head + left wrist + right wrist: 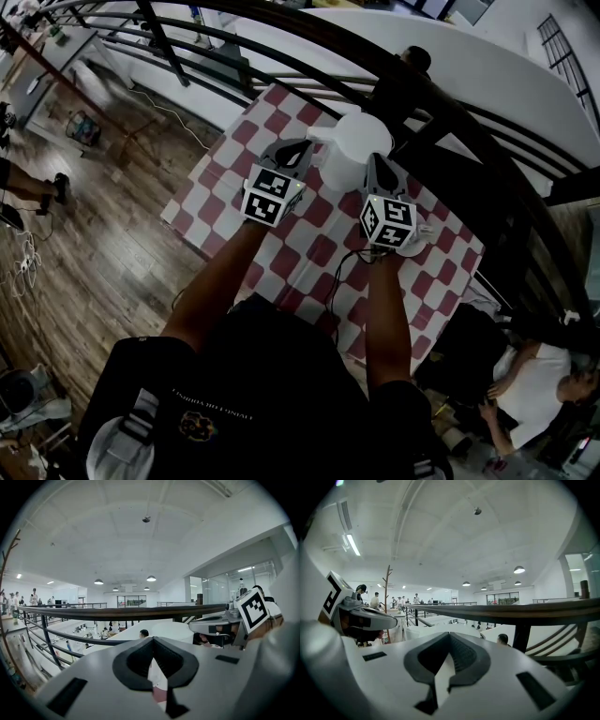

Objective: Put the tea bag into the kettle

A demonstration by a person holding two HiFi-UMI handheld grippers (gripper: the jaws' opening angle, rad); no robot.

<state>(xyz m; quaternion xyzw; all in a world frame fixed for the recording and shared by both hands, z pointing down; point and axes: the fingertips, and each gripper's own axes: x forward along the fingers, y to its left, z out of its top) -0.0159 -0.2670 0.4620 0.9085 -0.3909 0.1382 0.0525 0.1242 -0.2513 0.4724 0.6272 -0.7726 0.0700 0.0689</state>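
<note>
With your left gripper [296,150] and right gripper [376,167] both closed on nothing beside the kettle [361,139] at upper middle, and the tea bag nowhere clear, you may bump the kettle while searching.

No legible txt anywhere — shirt print [195,398] too small & blurry to read.

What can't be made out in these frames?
- Tea bag: in no view; each gripper's own body fills the lower half of its view.
- Kettle lid or opening: head view, too small, washed-out white.
- Pale strip between shut jaws of the right gripper: its view, too little shows to name it.
</note>
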